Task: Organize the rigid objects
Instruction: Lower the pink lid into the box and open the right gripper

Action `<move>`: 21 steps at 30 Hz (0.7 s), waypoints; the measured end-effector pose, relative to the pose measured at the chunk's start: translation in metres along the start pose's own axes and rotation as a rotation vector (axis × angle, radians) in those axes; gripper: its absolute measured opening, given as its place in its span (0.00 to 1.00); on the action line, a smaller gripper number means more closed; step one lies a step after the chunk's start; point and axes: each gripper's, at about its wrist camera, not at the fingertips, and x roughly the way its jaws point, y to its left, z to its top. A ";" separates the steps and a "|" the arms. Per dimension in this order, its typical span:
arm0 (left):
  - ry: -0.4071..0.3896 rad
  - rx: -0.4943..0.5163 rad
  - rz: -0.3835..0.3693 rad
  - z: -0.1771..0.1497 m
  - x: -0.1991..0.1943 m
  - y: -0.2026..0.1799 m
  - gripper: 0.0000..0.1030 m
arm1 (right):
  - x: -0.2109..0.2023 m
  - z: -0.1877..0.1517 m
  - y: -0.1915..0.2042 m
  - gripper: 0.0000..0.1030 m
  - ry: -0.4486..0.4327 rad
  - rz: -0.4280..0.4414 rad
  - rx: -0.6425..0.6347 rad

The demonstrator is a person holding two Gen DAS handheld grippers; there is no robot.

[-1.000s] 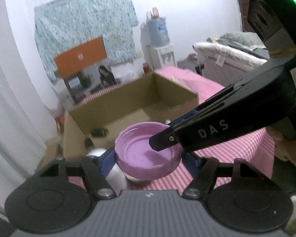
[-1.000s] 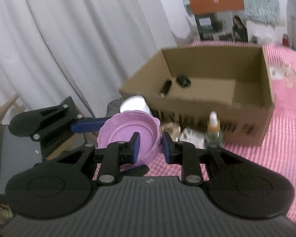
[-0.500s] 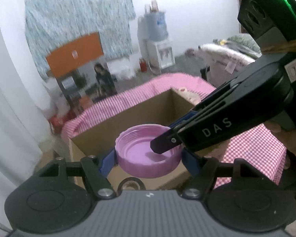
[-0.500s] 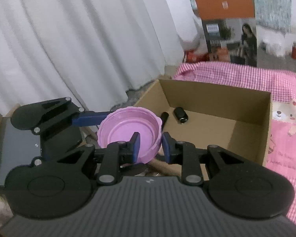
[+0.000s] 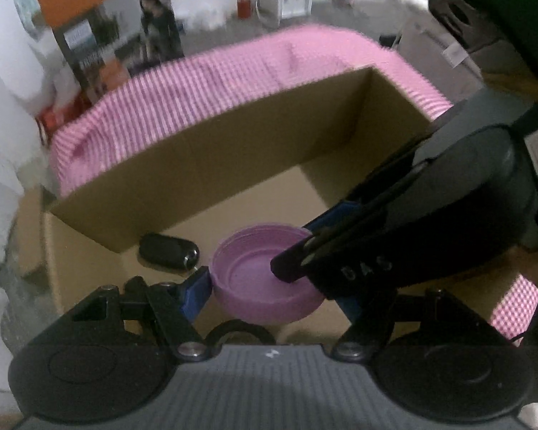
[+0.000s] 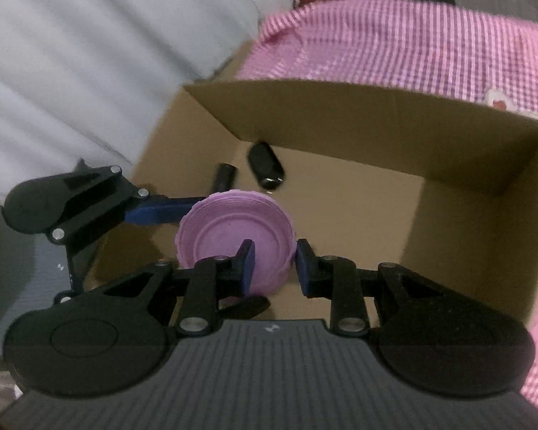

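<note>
Over the cardboard box (image 6: 477,236), purple lid (image 5: 265,279) clamped across left jaws, its rim between right jaws.

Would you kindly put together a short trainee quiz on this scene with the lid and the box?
1. True or false: only one gripper holds the purple lid.
2. What lies on the floor of the cardboard box? A: a black key fob and a black cylinder; B: a spoon; C: two bottles.
3. Which gripper spans the lid's full width?
Key: 1 false, both the left gripper and the right gripper grip it; 2 A; 3 the left.
</note>
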 end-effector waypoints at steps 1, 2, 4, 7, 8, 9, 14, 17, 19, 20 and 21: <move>0.021 -0.010 -0.009 0.003 0.007 0.004 0.71 | 0.006 0.002 -0.002 0.24 0.017 -0.003 0.005; 0.043 -0.022 -0.016 0.005 0.014 0.009 0.71 | 0.013 0.004 -0.005 0.24 0.034 -0.006 0.013; 0.076 -0.035 -0.023 0.006 0.025 0.012 0.71 | 0.027 0.009 -0.010 0.24 0.066 -0.015 0.023; 0.115 -0.044 -0.018 0.007 0.039 0.014 0.71 | 0.042 0.015 -0.011 0.24 0.091 -0.035 0.018; 0.123 -0.043 -0.014 0.006 0.043 0.015 0.71 | 0.047 0.017 -0.013 0.24 0.098 -0.040 0.021; 0.131 -0.042 -0.009 0.005 0.047 0.016 0.71 | 0.051 0.018 -0.013 0.24 0.102 -0.046 0.017; 0.166 -0.048 0.021 0.005 0.060 0.021 0.72 | 0.060 0.022 -0.015 0.25 0.098 -0.046 0.016; 0.159 -0.055 0.032 0.002 0.058 0.025 0.74 | 0.063 0.025 -0.017 0.28 0.097 -0.019 0.041; 0.144 -0.068 0.025 0.001 0.053 0.027 0.76 | 0.062 0.026 -0.017 0.32 0.082 -0.008 0.050; 0.138 -0.073 0.021 0.000 0.050 0.027 0.77 | 0.059 0.027 -0.018 0.37 0.075 -0.008 0.055; 0.134 -0.077 0.019 0.003 0.049 0.029 0.80 | 0.056 0.027 -0.018 0.44 0.067 -0.008 0.061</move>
